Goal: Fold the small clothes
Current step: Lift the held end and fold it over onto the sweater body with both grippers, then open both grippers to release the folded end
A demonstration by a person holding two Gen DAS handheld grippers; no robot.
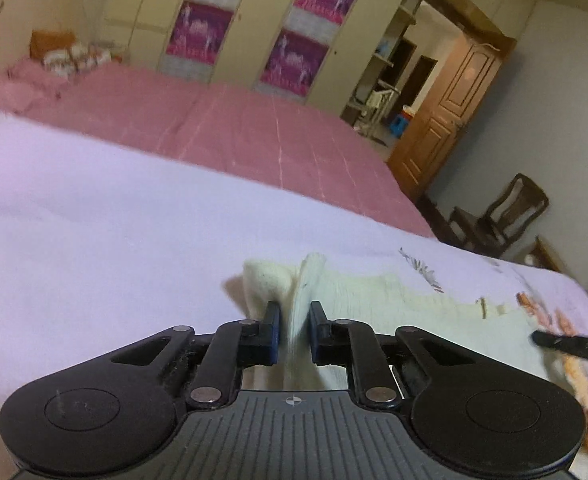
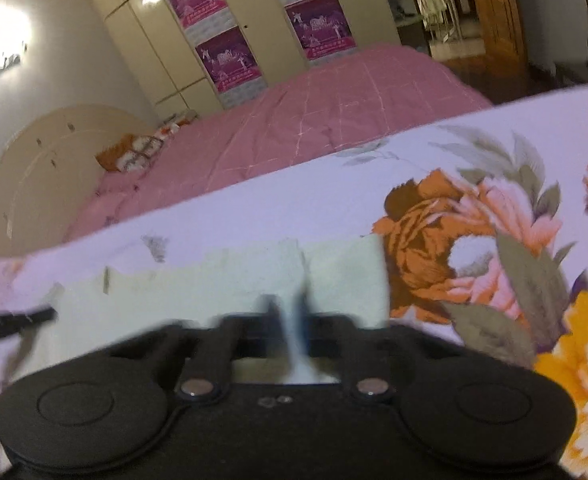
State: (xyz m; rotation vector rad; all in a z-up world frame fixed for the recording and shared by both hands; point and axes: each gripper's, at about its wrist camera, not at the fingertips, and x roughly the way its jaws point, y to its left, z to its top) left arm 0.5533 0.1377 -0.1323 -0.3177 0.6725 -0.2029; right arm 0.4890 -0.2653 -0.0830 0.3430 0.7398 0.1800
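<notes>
A small cream ribbed garment [image 1: 373,292] lies on the lilac sheet [image 1: 114,220]. My left gripper [image 1: 295,310] is shut on its left edge, with a fold of cloth standing up between the fingers. In the right wrist view the same garment [image 2: 214,280] spreads to the left, and my right gripper [image 2: 288,306] is shut on its right edge; this view is blurred by motion. Each gripper's dark finger shows at the side of the other's view, the right one in the left wrist view [image 1: 569,344] and the left one in the right wrist view [image 2: 14,320].
The lilac sheet has an orange flower print [image 2: 453,232] on the right. Beyond it lies a pink bed cover [image 1: 234,128] with pillows [image 1: 74,58]. A wardrobe with purple posters [image 1: 294,56], a wooden door [image 1: 453,108] and a chair [image 1: 505,216] stand behind.
</notes>
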